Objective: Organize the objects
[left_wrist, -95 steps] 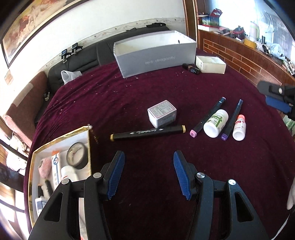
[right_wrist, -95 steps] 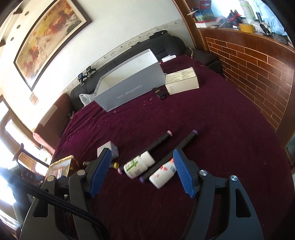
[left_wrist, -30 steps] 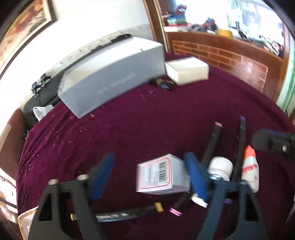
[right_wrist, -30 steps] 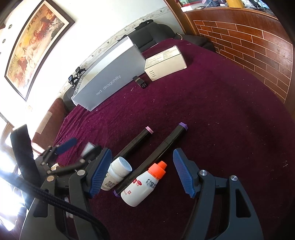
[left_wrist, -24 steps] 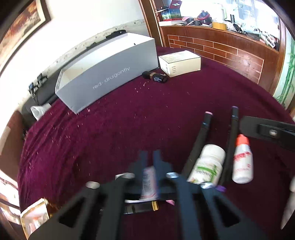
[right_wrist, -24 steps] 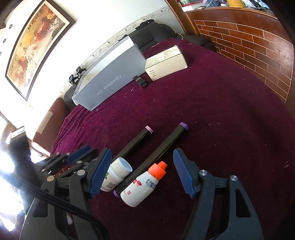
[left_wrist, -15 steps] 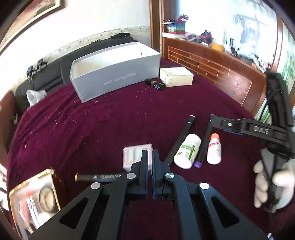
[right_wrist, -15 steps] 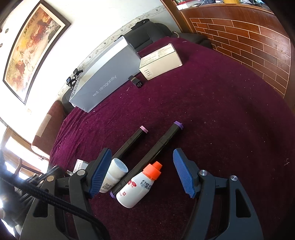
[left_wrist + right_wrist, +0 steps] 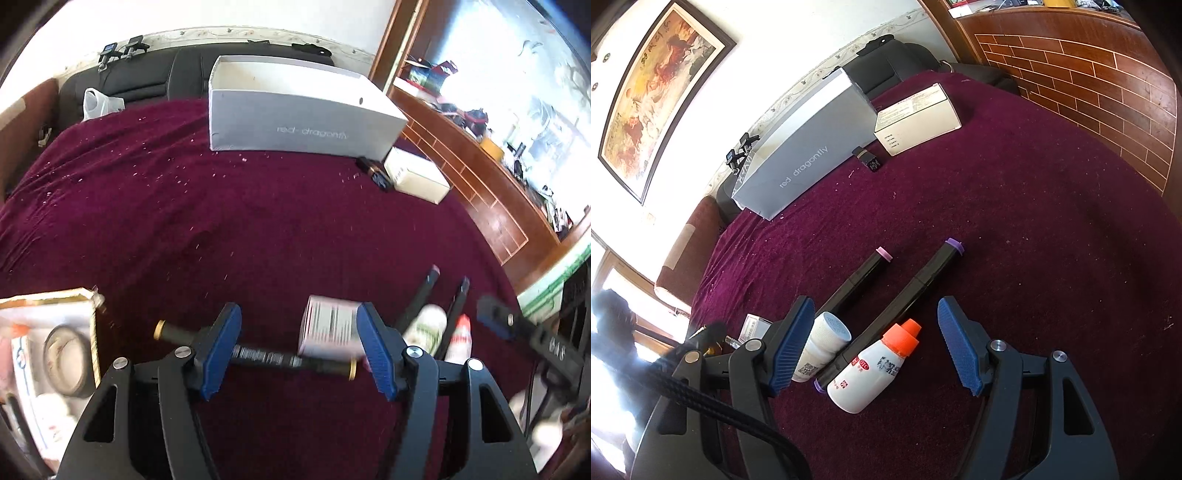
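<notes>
My left gripper is open above a black marker with gold ends that lies across between its fingers. A small white box with a barcode sits just inside the right finger. My right gripper is open over a white bottle with an orange cap, a black marker with a purple end and a white pill bottle. A second black marker with a pink end lies beside them. The open grey box stands at the table's far side.
A gold-edged tray with a round gauge and other items sits at the left front. A white carton and a small black item lie by the grey box. A brick-pattern wooden wall runs along the right.
My left gripper was shut half a second ago and has opened wide, now low over the gold-ended marker and the barcode box. My right gripper has stayed open over the bottles.
</notes>
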Demonstrator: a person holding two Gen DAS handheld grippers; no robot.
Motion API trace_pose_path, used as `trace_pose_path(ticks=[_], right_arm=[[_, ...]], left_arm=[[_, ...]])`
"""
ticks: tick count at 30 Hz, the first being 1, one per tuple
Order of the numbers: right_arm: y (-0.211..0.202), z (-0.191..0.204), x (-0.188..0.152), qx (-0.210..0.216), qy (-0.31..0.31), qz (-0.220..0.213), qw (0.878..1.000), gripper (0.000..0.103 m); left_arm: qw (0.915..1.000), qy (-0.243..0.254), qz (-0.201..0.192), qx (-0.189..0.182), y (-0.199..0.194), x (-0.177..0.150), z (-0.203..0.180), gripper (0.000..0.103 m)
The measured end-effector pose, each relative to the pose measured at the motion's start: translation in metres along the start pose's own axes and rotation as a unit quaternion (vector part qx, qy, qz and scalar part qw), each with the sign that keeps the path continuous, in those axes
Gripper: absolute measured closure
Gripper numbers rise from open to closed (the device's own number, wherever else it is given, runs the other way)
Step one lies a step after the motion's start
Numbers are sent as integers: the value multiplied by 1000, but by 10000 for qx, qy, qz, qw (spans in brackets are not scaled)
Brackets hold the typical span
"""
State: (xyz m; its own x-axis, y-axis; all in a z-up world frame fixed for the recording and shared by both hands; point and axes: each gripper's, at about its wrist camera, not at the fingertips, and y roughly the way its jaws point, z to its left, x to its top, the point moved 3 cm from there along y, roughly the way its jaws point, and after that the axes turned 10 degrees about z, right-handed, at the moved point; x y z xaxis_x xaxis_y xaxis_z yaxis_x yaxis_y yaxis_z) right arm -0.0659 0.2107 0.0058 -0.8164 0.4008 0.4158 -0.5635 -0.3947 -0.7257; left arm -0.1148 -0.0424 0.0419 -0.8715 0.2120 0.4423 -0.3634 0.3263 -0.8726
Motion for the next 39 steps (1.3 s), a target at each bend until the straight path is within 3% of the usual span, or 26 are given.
trace_pose_path(ticks=[6, 10, 12, 13, 16, 17, 19, 21, 26, 30, 33, 37, 39], right_arm=[[3, 0, 0, -7, 0, 55, 10000, 34], [4, 1, -1, -17, -41, 71, 10000, 34], [5, 1, -1, -14, -35, 93, 9999, 34], [5, 0, -1, -19, -29, 98, 9999, 34], [6, 0, -1, -51, -43, 103, 9999, 34], [6, 0, -1, -70, -45, 104, 9999, 34], [7, -2, 0, -76, -26, 104, 9999, 34], [6, -3, 0, -80, -1, 71, 9999, 34], [4, -12, 2, -52, 183, -4, 9998, 34], [1, -8, 1, -11, 68, -57, 10000, 34], [-6, 6, -5, -75, -177, -22, 9998, 34], [-10, 60, -17, 49, -1088, 389, 9933, 34], [-2, 92, -23, -48, -1712, 578, 9835, 31]], left_arm=[[9965, 757, 102, 335, 28, -3, -32, 41], [9936, 989, 14, 540, 33, -5, -47, 38], [9929, 1060, 9, 537, 31, -5, -51, 48], [9934, 1070, 31, 420, 28, -6, -52, 60], [9933, 1100, -15, 367, 18, -9, -56, 67], [9926, 1152, -62, 377, 13, -12, -56, 85], [9932, 1124, -99, 279, -2, -16, -55, 99], [9949, 993, -171, 20, -24, -23, -49, 100], [9943, 901, -529, -203, -74, -49, -32, 100], [9955, 823, -463, -2, -82, -71, -19, 99], [9973, 479, -380, -408, -92, -87, -2, 96], [9974, 100, -456, -541, -105, -107, 24, 76], [9967, -129, -430, -673, -107, -115, 36, 74]])
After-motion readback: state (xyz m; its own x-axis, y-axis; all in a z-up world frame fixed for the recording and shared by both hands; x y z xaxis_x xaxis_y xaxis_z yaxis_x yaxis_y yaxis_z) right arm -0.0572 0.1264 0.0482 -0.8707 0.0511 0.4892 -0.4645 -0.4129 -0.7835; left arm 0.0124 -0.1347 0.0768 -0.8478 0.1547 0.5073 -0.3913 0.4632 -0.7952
